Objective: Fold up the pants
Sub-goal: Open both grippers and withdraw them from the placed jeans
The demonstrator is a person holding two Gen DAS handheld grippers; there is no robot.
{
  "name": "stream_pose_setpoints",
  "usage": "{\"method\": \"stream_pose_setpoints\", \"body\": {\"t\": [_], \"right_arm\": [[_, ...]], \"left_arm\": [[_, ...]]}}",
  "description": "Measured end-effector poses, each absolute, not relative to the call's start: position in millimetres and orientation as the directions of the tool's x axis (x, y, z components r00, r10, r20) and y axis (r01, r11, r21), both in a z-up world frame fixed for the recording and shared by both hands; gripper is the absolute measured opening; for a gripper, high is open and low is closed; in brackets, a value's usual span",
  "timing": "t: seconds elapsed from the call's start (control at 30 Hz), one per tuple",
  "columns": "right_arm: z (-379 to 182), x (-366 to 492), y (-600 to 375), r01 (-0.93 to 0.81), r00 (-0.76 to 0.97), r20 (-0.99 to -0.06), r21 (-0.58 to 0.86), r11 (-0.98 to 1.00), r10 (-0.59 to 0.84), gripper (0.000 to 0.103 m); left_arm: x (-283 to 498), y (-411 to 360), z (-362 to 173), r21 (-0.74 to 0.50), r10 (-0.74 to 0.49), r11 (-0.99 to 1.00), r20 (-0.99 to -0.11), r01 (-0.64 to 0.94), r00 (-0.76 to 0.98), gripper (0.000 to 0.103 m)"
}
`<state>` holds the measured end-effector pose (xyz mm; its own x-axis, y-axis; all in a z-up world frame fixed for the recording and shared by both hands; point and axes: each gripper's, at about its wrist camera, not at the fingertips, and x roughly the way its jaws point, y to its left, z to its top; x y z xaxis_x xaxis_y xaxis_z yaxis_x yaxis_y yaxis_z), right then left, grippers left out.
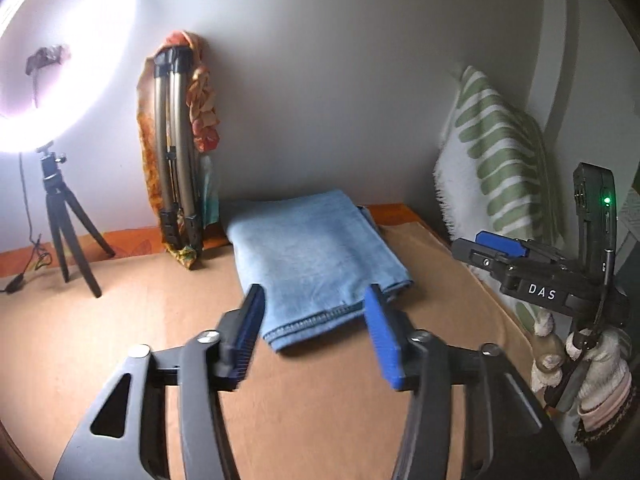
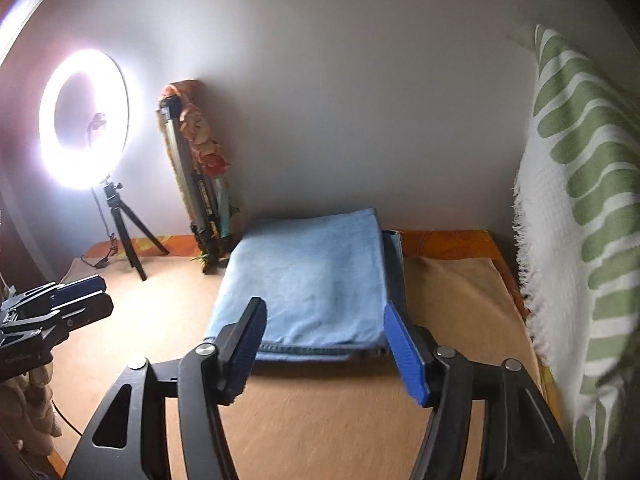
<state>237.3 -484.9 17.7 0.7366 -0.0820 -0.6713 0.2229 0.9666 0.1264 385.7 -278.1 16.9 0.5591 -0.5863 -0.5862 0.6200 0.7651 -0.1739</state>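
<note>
Light blue denim pants (image 1: 316,260) lie folded into a compact rectangle on the brown surface (image 1: 120,340), hem edge toward me. My left gripper (image 1: 314,300) hovers above the near edge of the pants, jaws apart, nothing between the blue pads. From the right wrist the same folded pants (image 2: 316,280) lie ahead, and my right gripper (image 2: 324,316) is open above their near edge, holding nothing. The right gripper (image 1: 496,246) also shows at the right of the left wrist view, and the left gripper (image 2: 80,292) at the left edge of the right wrist view.
A lit ring light (image 2: 84,120) on a small tripod (image 2: 128,236) stands at the back left. A folded tripod wrapped in patterned cloth (image 1: 180,160) leans on the wall. A green-and-white pillow (image 2: 580,220) lines the right side. A gloved hand (image 1: 596,380) holds the right gripper.
</note>
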Motion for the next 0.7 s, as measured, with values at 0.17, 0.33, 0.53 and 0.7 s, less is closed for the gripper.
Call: {"method": "stream_pose_setpoints", "body": {"t": [0.17,0.33,0.53,0.7], "right_arm": [[26.7,211.5,-458.8,0.226,0.755,-0.646,0.095,0.969,-0.113,0.079],[28.9,197.1,-436.3,0.233,0.757,-0.639,0.065,0.970,-0.139,0.082],[28.0,177.5,-415.3,0.248,0.755,-0.637,0.056,0.967,-0.156,0.086],[29.4,163.0,-401.5,0.251,0.764,-0.622,0.044,0.967,-0.170,0.094]], "left_arm": [[359.4,-261.9,21.7,-0.169,-0.581,0.773,-0.574,0.611,0.577,0.068],[337.1,-246.0,24.6,-0.166,-0.574,0.783,-0.564,0.599,0.594,0.069],[316.2,-230.3,26.0,-0.153,-0.554,0.799,-0.564,0.582,0.612,0.071],[301.7,-219.6,27.1,-0.130,-0.534,0.811,-0.563,0.570,0.631,0.072]]}}
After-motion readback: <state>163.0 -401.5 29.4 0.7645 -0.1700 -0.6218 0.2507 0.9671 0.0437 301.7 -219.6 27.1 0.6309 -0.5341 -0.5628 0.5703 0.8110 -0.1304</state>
